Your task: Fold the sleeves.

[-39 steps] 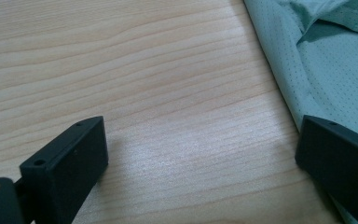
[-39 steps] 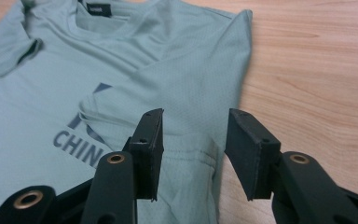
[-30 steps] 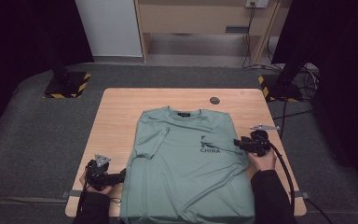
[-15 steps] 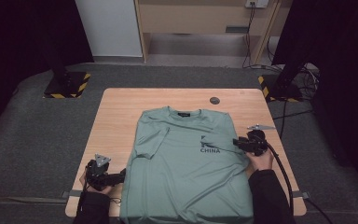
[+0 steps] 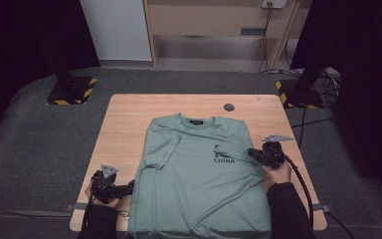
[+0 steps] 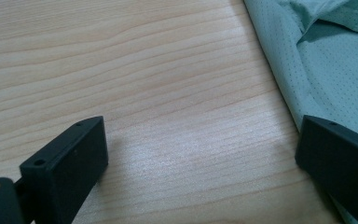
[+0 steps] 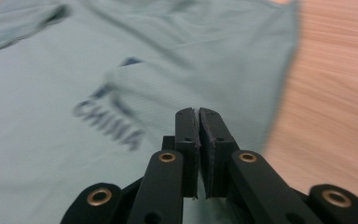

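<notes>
Left gripper: mine, low at the near left of the table, pointing toward the shirt. Jaws spread wide, nothing between them but bare wood. In the left gripper view my right-hand jaw sits at the shirt's edge, and I cannot tell whether it touches the cloth; my left-hand jaw rests over bare table, well clear of it.

Shirt: green tee, spread flat, collar away from me, hem at the near edge. It lies between my two grippers. Its left sleeve is folded in over the body, ahead of my left jaws. The word CHINA is printed on the chest, just beyond my right jaws.

Right gripper: mine, at the shirt's right side, pointing inward. Jaws have just been closing and now stand pressed together. In the right gripper view the pads meet with no more than a thin seam between them; whether a pinch of cloth is caught there I cannot tell. The shirt lies under and ahead of them, the lettering ahead to their left, bare wood to their right.

Small dark disc: on the table beyond the collar, well apart from both pairs of jaws.
</notes>
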Demonstrator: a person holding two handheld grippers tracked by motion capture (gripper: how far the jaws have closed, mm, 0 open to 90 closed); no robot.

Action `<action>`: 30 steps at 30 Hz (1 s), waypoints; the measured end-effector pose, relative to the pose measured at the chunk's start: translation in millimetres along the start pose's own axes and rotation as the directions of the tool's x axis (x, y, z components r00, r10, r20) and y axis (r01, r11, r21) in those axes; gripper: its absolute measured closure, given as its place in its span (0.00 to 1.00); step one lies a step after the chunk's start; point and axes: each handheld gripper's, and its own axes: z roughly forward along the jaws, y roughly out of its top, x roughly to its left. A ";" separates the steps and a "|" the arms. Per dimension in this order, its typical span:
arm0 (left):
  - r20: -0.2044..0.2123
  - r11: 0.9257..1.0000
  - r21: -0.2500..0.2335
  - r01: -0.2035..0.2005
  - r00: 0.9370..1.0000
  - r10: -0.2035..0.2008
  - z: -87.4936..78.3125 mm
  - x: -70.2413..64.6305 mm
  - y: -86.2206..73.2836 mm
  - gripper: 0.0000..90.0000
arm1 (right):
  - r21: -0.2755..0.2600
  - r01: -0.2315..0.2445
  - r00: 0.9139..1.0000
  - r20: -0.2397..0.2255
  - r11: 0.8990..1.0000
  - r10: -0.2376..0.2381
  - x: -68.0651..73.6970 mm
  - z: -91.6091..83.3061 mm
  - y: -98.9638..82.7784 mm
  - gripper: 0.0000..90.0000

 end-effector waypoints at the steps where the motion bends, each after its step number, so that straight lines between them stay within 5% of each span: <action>1: 0.000 1.000 0.000 0.000 1.000 0.000 0.0 0.0 0.0 0.01 | 0.003 0.018 1.000 -0.026 1.000 -0.018 4.6 -2.0 -0.7 0.96; 5: 0.000 1.000 0.000 0.000 1.000 0.000 0.0 0.0 0.0 0.01 | 0.016 0.090 0.990 -0.109 0.996 -0.088 26.7 -9.9 -6.4 0.94; 8: 0.000 1.000 0.000 0.000 1.000 0.000 0.0 0.0 0.0 0.01 | 0.024 0.097 0.982 -0.166 0.995 -0.092 35.6 -15.9 -10.2 0.75; 13: 0.000 1.000 0.000 0.000 1.000 0.000 0.0 0.0 0.0 0.01 | -0.019 0.028 0.986 -0.161 0.999 -0.031 29.7 -21.5 -6.6 0.52; 19: 0.000 1.000 0.000 0.000 1.000 0.000 0.0 0.0 0.0 0.01 | -0.015 -0.091 0.987 -0.133 0.996 0.089 11.1 -5.5 -4.6 0.45; 23: 0.000 1.000 0.000 0.000 1.000 0.000 0.0 0.0 0.0 0.01 | 0.006 -0.112 0.983 -0.143 0.994 0.111 7.1 8.8 -6.2 0.45; 30: 0.000 1.000 0.000 0.000 1.000 0.000 0.0 0.0 0.0 0.01 | 0.042 -0.089 0.978 -0.187 0.995 0.095 20.5 25.9 -9.5 0.42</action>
